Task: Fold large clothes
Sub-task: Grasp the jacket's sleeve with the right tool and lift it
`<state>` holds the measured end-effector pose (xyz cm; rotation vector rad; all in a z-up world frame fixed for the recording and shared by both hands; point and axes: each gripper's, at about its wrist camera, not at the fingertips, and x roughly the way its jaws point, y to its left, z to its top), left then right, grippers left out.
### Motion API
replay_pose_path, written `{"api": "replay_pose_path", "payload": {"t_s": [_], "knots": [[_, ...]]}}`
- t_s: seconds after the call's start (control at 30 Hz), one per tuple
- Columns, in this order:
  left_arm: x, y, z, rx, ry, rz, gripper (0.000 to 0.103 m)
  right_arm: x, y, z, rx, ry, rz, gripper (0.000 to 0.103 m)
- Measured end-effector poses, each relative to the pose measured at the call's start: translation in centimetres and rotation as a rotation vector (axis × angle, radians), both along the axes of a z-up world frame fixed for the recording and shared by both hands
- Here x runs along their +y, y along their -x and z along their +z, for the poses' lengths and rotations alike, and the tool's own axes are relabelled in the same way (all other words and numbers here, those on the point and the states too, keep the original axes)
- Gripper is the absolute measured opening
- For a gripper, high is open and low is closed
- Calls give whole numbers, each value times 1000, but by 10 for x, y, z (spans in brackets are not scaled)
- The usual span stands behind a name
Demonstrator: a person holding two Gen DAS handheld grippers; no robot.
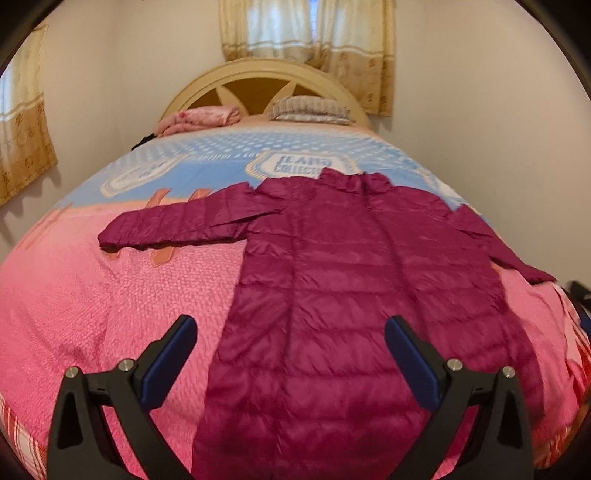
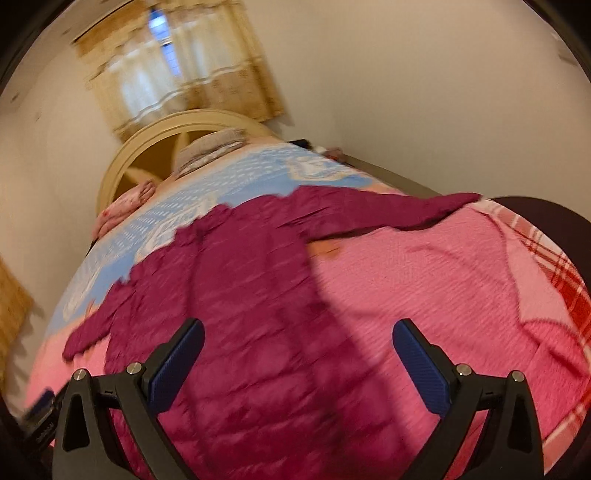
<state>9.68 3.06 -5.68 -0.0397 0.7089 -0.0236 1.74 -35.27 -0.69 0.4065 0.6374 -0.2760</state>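
Note:
A long magenta quilted coat (image 1: 354, 280) lies flat on the bed, collar toward the headboard, hem toward me, both sleeves spread out to the sides. My left gripper (image 1: 290, 334) is open and empty, held above the coat's lower part. In the right wrist view the coat (image 2: 236, 295) fills the left and middle, blurred by motion. My right gripper (image 2: 297, 338) is open and empty above the coat's lower right edge and the pink cover.
The bed has a pink and blue cover (image 1: 92, 295) and a cream headboard (image 1: 258, 79). A striped pillow (image 1: 308, 109) and a folded pink blanket (image 1: 199, 118) lie at the head. Walls and curtains (image 1: 306, 33) surround the bed.

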Motion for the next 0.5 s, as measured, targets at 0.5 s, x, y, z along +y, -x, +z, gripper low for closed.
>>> {"api": "replay_pose_path", "payload": {"t_s": [0.5], "knots": [[35,-155,-25,-23,7,108,103,-302,-108,-26,96,-254,-452,90]]}}
